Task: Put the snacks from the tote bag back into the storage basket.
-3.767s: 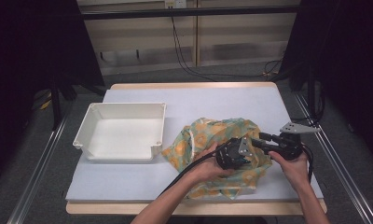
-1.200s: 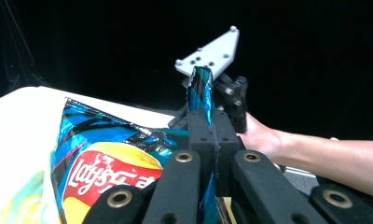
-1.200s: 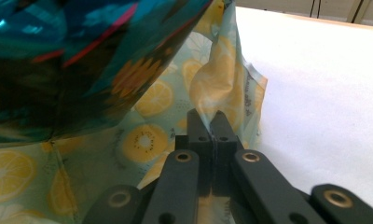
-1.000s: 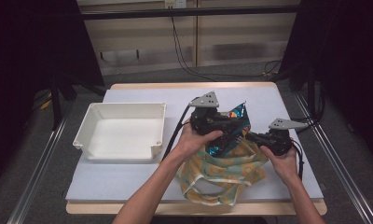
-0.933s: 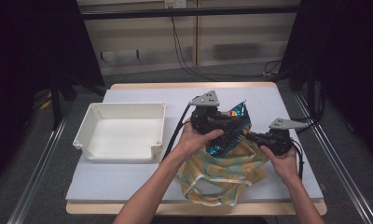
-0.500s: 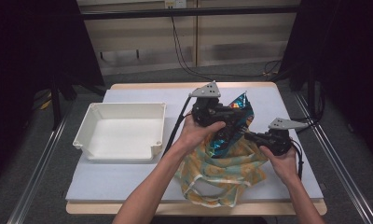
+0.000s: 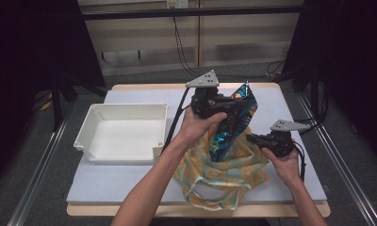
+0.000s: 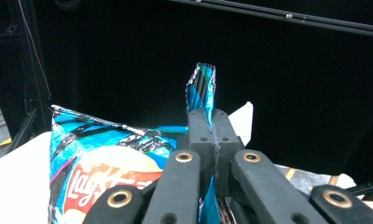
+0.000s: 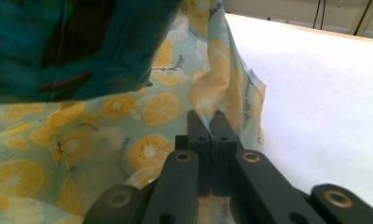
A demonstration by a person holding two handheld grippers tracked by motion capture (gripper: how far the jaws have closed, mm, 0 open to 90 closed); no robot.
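A blue Lay's chip bag (image 7: 231, 123) hangs half out of a fruit-print cloth bag (image 7: 226, 176) on the white table (image 7: 130, 181). My left gripper (image 7: 237, 100) is shut on the chip bag's top corner and holds it above the table. In the left gripper view the jaws (image 8: 207, 119) pinch the foil seam, with the chip bag (image 8: 93, 161) hanging to the left. My right gripper (image 7: 251, 139) is shut on the cloth bag's rim at its right side. In the right gripper view the jaws (image 9: 211, 119) pinch the orange-slice fabric (image 9: 128, 121), and the chip bag (image 9: 58, 37) hangs above.
A white empty tray (image 7: 87, 136) stands on the left half of the table. Black cables trail from both grippers. Metal rails run along both sides of the table, and dark curtains stand around it.
My left gripper has risen with the chip bag, drawing it further out of the cloth bag. The right gripper has stayed put, still pinching the cloth.
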